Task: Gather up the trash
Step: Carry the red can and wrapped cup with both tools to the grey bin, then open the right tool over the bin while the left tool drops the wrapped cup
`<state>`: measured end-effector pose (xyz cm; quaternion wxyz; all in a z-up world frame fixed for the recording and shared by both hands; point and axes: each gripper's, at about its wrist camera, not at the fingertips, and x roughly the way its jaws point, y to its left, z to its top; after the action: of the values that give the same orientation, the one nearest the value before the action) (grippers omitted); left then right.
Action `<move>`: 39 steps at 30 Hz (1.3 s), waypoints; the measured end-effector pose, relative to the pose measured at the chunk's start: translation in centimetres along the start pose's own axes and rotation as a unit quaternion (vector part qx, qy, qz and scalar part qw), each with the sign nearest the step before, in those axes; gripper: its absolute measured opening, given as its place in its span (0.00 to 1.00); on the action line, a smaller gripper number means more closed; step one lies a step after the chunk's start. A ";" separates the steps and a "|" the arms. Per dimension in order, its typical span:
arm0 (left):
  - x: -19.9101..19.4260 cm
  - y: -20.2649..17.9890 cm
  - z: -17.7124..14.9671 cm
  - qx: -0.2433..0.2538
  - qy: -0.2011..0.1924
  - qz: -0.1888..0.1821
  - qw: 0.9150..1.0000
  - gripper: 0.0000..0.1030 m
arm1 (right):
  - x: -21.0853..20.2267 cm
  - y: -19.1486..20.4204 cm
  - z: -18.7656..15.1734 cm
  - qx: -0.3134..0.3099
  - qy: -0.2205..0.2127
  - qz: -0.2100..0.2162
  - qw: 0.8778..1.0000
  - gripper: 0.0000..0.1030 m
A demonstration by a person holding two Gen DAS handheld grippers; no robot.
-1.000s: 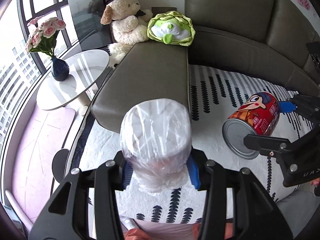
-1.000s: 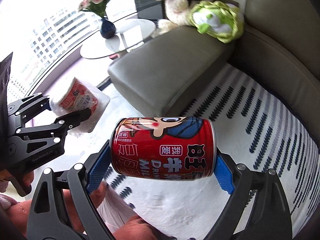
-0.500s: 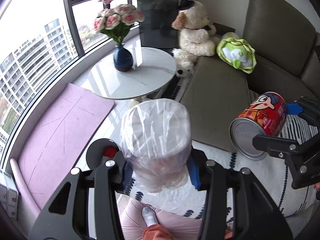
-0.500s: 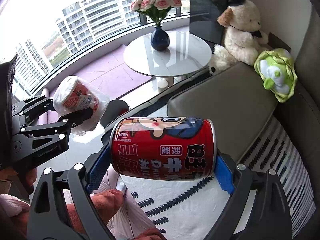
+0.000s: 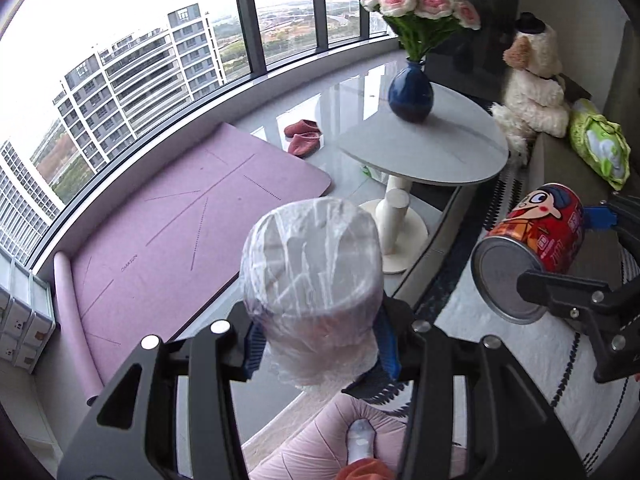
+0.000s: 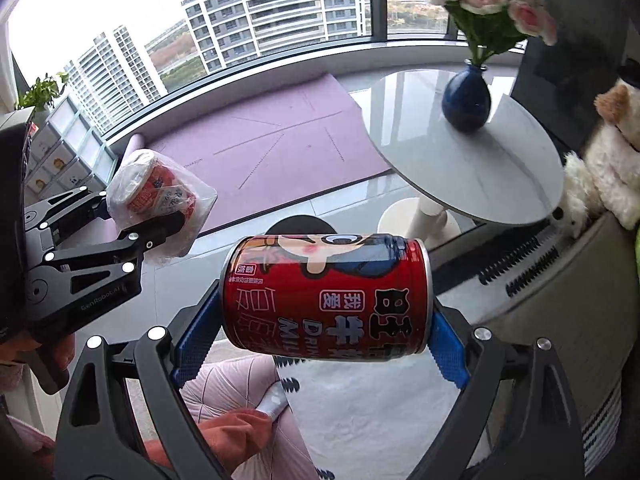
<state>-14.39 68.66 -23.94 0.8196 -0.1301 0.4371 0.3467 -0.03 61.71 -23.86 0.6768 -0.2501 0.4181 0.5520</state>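
While both hands carry trash above the floor, the left claw (image 5: 320,344) is clamped on a white, plastic-wrapped cup with red print (image 5: 314,280), its blue pads (image 5: 387,350) pressing the lower wall so that the cup's long axis runs forward along the fingers. The right claw (image 6: 320,336) is clamped endwise on a red cylindrical drink can with a cartoon face (image 6: 326,298); the can's long axis lies crosswise, spanning from pad to pad. Seen from the right wrist, the wrapped cup hangs to the left of the can, well apart from it. Neither view shows a bin or bag, so which hand is nearer the drop point cannot be told. A white round counter (image 5: 424,152) with a blue vase (image 5: 411,94) stands ahead, a purple mat (image 5: 192,216) to its left.
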 end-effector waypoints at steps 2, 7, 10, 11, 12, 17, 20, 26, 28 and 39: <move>2.2 1.8 -0.3 -0.008 0.003 0.007 1.000 0.44 | 3.1 0.9 1.3 -0.003 0.000 0.008 1.000 0.85; 7.9 5.5 -1.5 -0.023 0.009 0.021 0.999 0.44 | 11.9 2.8 3.5 -0.003 0.011 0.023 1.000 0.85; 11.4 7.3 -2.4 -0.029 0.017 0.025 0.999 0.44 | 17.8 3.7 4.4 0.001 0.022 0.029 0.999 0.85; 12.2 7.7 -2.7 -0.028 0.018 0.027 0.999 0.44 | 19.4 3.8 4.6 0.002 0.025 0.031 0.999 0.85; 13.2 8.1 -3.1 -0.027 0.020 0.030 0.999 0.44 | 21.0 4.0 4.8 0.001 0.028 0.031 0.999 0.85; 16.9 9.3 -4.6 -0.035 0.038 0.028 0.998 0.44 | 26.7 4.8 4.6 -0.004 0.059 0.029 0.998 0.85; 18.3 9.2 -5.0 -0.038 0.049 0.023 0.998 0.44 | 27.8 5.3 4.0 -0.011 0.069 0.027 0.997 0.86; 19.0 8.6 -4.3 -0.034 0.054 0.005 0.998 0.44 | 27.4 5.6 4.5 -0.018 0.067 0.034 0.997 0.89; 19.2 8.5 -4.2 -0.028 0.052 0.000 0.998 0.45 | 27.5 5.3 5.3 -0.015 0.062 0.030 0.998 0.89; 21.2 7.4 -3.3 -0.008 0.042 -0.020 0.999 0.45 | 24.7 2.5 5.4 -0.001 0.038 -0.001 0.999 0.89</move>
<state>-13.50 82.02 -42.28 0.8061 -0.1600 0.4658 0.3280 0.18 79.98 -41.53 0.6609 -0.2721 0.4431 0.5412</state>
